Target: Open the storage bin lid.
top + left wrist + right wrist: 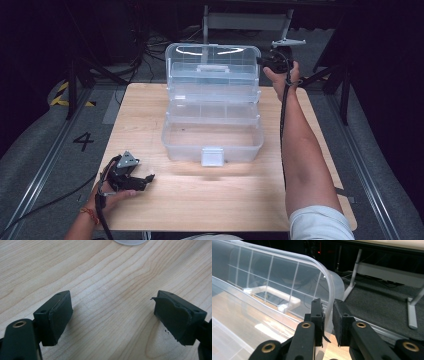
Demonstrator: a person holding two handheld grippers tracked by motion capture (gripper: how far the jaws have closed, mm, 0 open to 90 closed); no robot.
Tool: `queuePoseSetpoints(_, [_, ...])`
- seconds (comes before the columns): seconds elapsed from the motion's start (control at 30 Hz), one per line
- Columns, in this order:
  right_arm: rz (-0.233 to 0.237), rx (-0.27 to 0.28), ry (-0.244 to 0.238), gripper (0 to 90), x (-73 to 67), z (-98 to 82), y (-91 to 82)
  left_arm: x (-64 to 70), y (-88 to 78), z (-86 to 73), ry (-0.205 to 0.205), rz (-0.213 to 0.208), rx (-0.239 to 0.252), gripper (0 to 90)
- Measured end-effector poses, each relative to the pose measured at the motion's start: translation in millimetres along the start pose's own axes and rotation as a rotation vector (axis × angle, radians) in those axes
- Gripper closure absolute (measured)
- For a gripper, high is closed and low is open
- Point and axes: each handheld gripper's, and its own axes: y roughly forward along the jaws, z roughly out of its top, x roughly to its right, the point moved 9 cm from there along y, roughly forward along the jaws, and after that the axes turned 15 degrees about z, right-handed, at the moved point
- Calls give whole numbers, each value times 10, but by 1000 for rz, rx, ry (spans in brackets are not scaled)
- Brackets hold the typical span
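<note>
A clear plastic storage box [212, 141] stands open in the middle of the wooden table [145, 115], its lid [212, 62] raised upright at the back. My right gripper [266, 61] is at the lid's upper right corner. In the right gripper view the lid's rim [329, 293] runs between the two pads, and the gripper [327, 315] is shut on it. The lid's white handle [272, 293] shows through the plastic. My left gripper [148, 179] rests low at the table's front left, open, with bare wood between its fingers [60, 315].
A white latch [212, 156] hangs on the box's front wall. Behind the table stand a grey metal frame [247, 20] and black stands with cables [80, 75]. The floor to the left carries a "4" mark [83, 141]. Bare table lies in front of the box.
</note>
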Motion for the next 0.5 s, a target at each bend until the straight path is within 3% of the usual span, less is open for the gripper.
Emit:
queuePoseSetpoints(0.37, [-16, -7, 35, 793, 56, -28, 69, -1, 0, 1, 8, 2, -3, 157])
queuePoseSetpoints(0.5, [-27, -21, 27, 788, 58, -25, 90, -10, 3, 5, 15, 6, 1, 157])
